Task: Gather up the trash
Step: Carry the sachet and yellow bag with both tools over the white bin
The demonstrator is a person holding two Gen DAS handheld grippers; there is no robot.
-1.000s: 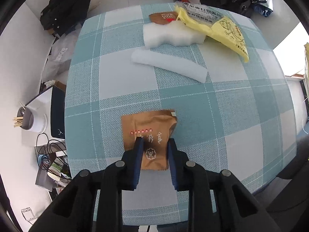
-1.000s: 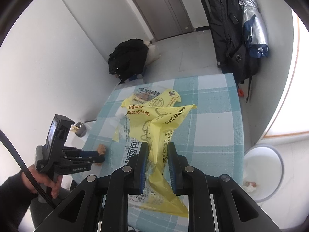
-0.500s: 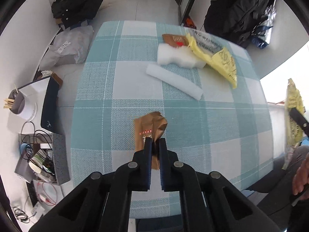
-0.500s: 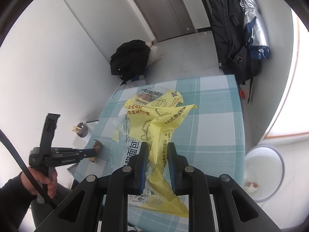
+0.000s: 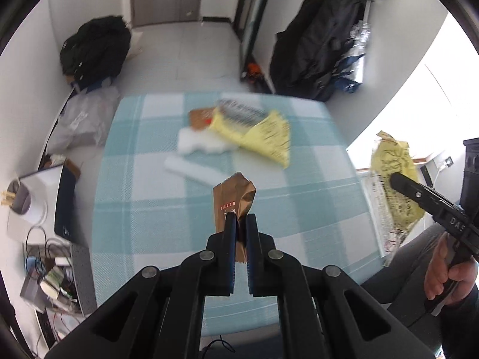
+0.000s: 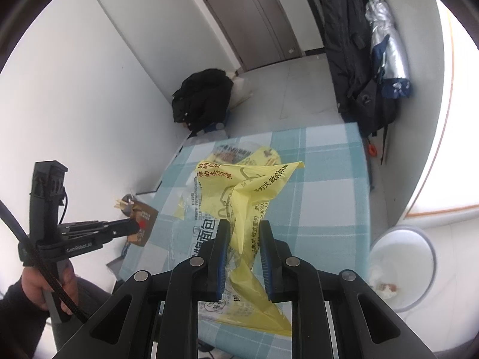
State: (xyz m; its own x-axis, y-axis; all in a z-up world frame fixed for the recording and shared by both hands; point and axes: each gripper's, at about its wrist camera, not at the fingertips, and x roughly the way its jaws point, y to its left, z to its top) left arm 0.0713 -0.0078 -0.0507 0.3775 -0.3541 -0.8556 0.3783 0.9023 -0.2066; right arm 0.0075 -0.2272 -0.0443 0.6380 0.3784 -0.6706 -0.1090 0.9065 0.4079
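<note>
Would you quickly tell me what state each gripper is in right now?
Left gripper: shut on the brown wrapper, lifted off the table.
Right gripper: shut on the yellow bag.

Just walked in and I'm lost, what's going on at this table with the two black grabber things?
A person is clearing trash off the checked table with a gripper in each hand. The left gripper is shut on a brown snack wrapper, held above the table. The right gripper is clamped on a yellow plastic bag. Another yellow bag, white foam pieces and a second brown wrapper are on the table. A white bin stands on the floor beside it.
</note>
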